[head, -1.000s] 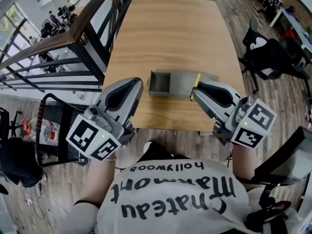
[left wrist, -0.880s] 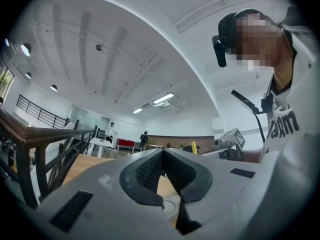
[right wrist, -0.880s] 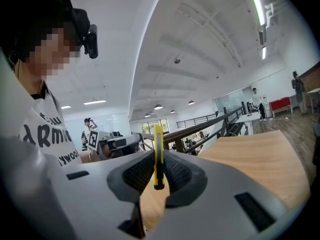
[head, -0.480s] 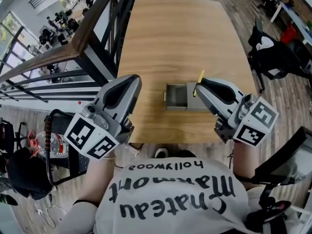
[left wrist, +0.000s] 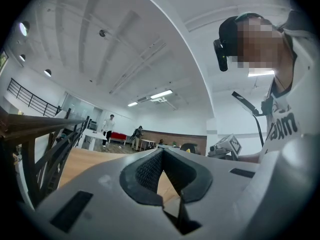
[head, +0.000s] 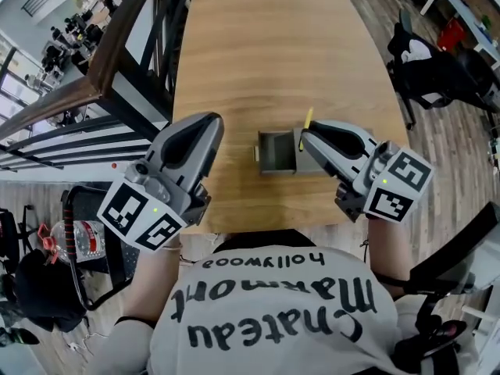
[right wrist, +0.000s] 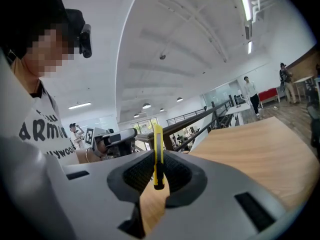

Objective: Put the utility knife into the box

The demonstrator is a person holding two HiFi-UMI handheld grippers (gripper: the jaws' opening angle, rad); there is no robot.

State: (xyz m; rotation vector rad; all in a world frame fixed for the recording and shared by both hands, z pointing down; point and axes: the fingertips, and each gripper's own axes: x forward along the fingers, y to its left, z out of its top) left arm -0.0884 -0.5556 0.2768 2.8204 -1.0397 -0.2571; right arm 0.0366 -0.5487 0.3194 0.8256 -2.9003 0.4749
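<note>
— Right gripper view: where's the utility knife (right wrist: 158,154)?
— Clamped between the right gripper (head: 303,136) jaws, at the open box's (head: 275,153) 3 o'clock side. Left gripper (head: 211,122) closed, empty, at 9 o'clock.

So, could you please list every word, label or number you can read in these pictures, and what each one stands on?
"Chateau Marmont": white T-shirt, upside-down in the head view.
"Hollywood": same shirt, smaller print.
Marker cubes: square patterns only, no letters.
Utility knife and box: no readable print.
</note>
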